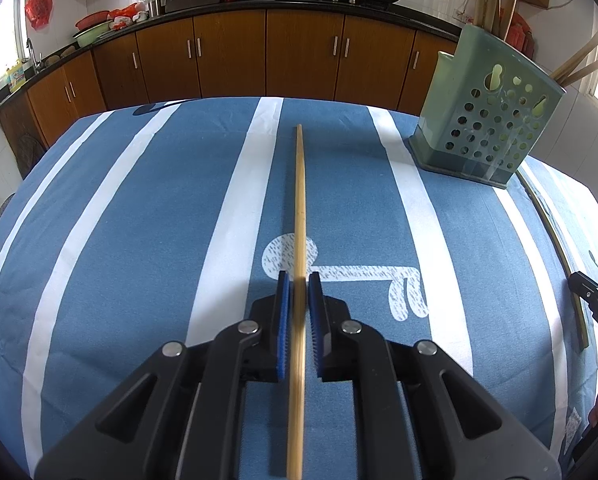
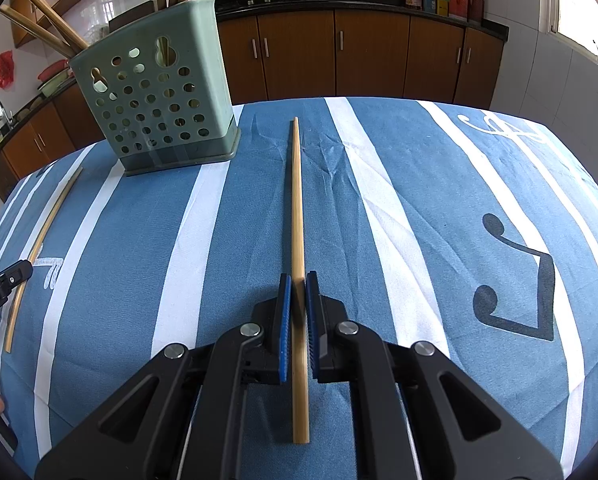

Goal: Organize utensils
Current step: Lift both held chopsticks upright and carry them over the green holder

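1. One green perforated holder (image 1: pixel 489 128) standing upright on the blue striped cloth (image 1: pixel 139 220) over the surface, with several wooden chopsticks (image 2: pixel 45 26) sticking out of its top.
2. Left hand-held gripper (image 1: pixel 298 280) spread a little, blue pads (image 1: pixel 284 320) on either side of a chopstick (image 1: pixel 299 208) running forward between them; contact with the pads not clear.
3. Right hand-held gripper (image 2: pixel 297 280) likewise slightly spread around a second chopstick (image 2: pixel 297 208) lying along the cloth, tip pointing away.
4. Holder ahead and to the right of the left chopstick, ahead and to the left of the right one, well apart from both.
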Demonstrator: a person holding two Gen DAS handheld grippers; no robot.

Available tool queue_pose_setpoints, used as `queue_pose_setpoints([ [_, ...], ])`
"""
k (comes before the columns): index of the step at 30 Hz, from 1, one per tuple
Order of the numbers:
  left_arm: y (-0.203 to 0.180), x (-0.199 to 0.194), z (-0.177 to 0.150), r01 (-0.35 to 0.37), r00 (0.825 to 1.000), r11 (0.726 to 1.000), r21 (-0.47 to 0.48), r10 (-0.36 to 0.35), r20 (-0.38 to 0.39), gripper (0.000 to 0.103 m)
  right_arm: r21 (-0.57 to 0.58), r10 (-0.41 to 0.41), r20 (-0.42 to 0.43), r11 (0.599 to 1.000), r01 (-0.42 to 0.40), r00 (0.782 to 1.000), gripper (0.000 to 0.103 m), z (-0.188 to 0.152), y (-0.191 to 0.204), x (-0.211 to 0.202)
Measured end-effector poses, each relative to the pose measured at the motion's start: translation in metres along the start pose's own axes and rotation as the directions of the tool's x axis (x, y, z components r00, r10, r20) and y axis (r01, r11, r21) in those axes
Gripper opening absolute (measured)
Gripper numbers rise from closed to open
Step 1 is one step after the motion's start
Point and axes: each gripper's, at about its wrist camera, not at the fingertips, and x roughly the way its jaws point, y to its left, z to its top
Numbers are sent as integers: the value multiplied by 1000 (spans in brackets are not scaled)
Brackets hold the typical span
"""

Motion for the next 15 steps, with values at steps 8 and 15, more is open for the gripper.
queue_pose_setpoints([
  [8, 0, -9, -11, 11, 1000, 1000, 19, -11, 0, 20, 39, 48, 1, 998, -48, 999, 9, -13, -9, -10],
  [15, -6, -21, -27, -13, 1000, 999, 45, 13, -4, 20, 22, 40, -1, 999, -40, 999, 9, -21, -7, -17],
])
